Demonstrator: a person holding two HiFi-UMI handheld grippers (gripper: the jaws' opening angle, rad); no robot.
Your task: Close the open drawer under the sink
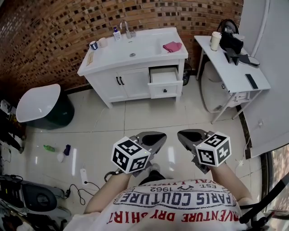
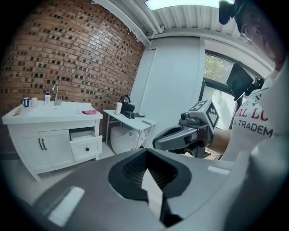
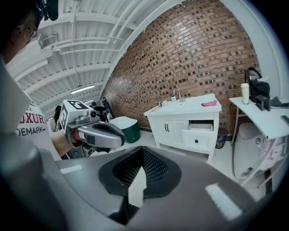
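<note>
Drawer [image 1: 163,75] pulled out under sink [image 1: 134,48], contents unclear to me, my left gripper [image 1: 152,137] and right gripper [image 1: 189,135] both closed, empty

Bright ceiling lamp [image 2: 180,3] glares off the floor [image 1: 171,155]; edges fisheye-warped.

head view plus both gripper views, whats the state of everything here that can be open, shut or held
drawer: pulled open, on the right side under the sink
cabinet doors: both shut
left gripper: jaws together, holding nothing, well back from the cabinet
right gripper: jaws together, holding nothing, well back from the cabinet
pink cloth: lying loose on the countertop, right of the basin
</note>
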